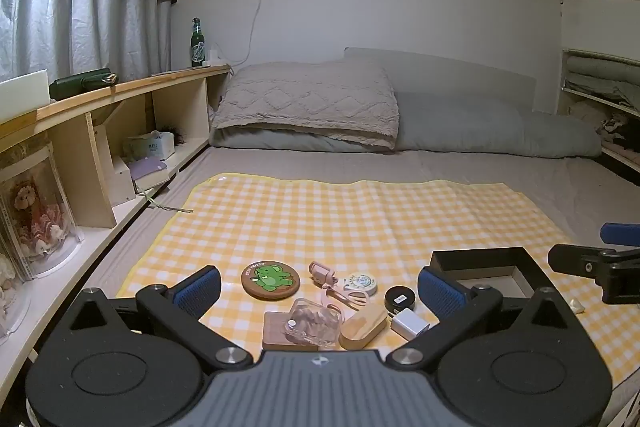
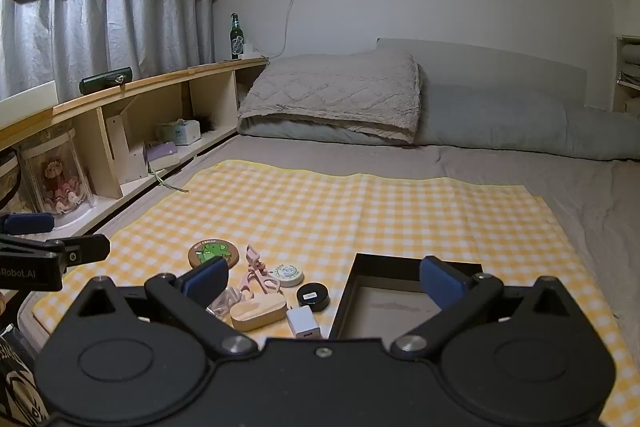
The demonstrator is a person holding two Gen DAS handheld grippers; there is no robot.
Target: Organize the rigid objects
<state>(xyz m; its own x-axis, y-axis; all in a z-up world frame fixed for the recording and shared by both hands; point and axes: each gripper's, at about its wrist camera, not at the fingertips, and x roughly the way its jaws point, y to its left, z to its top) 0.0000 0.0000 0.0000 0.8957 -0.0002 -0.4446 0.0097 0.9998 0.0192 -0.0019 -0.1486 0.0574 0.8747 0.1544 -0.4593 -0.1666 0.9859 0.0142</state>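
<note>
Several small objects lie on a yellow checked mat (image 1: 320,215): a round coaster with a green elephant (image 1: 270,279), a pink eyelash curler (image 1: 332,283), a round white tin (image 1: 361,283), a black round tin (image 1: 399,299), a white charger (image 1: 409,323), a wooden oval case (image 1: 362,325), and a clear box on a wooden block (image 1: 312,323). An open, empty black box (image 1: 484,267) sits to their right. My left gripper (image 1: 319,291) is open above the objects. My right gripper (image 2: 324,283) is open over the charger (image 2: 304,323) and the black box (image 2: 400,303).
The mat lies on a grey bed (image 1: 480,167) with pillows (image 1: 308,103) at the far end. A wooden shelf (image 1: 120,115) along the left holds a green bottle (image 1: 197,45), a tissue box and a doll case. A small white item (image 1: 577,305) lies right of the box.
</note>
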